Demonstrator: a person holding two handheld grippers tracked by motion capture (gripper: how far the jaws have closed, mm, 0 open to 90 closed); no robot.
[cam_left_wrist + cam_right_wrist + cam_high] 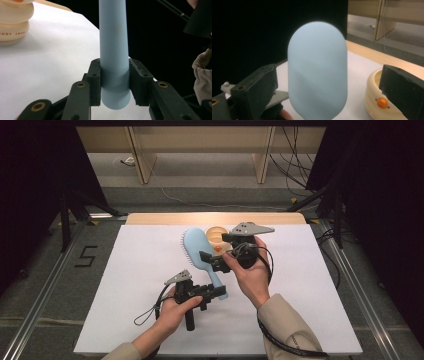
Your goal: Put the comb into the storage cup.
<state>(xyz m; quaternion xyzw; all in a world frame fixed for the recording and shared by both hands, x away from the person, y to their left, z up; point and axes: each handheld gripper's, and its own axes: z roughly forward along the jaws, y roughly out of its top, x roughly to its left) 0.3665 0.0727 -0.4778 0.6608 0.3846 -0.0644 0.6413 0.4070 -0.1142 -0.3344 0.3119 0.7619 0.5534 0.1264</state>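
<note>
Left gripper (220,292) clamped hard on the blue hairbrush (197,251), pads pressed against either side of the handle close to its rounded butt end. Seen along that gripper's own jaws: handle (113,47) rising straight up from between the two black pads, squeezed flush on both flanks, the end cap poking out just below the pads. Held clear of the white sheet (135,285) there, brush head stretching away beyond the fingertips toward the far side of the table.

Right gripper (213,261) spread wide, jaws parted about as far as could be. Brush head (318,70) sat between those two jaws in the right gripper view, smooth blue back facing the camera, a clear gap on each side, neither pad touching it. Left jaw well off to one flank, right jaw off to the other.

Cream container (218,240) just past the right gripper's fingertips, round and ribbed, an orange button (382,102) on its front, partly tucked behind the right-hand jaw. Same container (13,22) caught off to the left beyond the left gripper's pads, resting on the white sheet, some lettering on its lower ring.

Person's hands wrapped round both gripper bodies, beige sleeve (287,325) on the right forearm.
</note>
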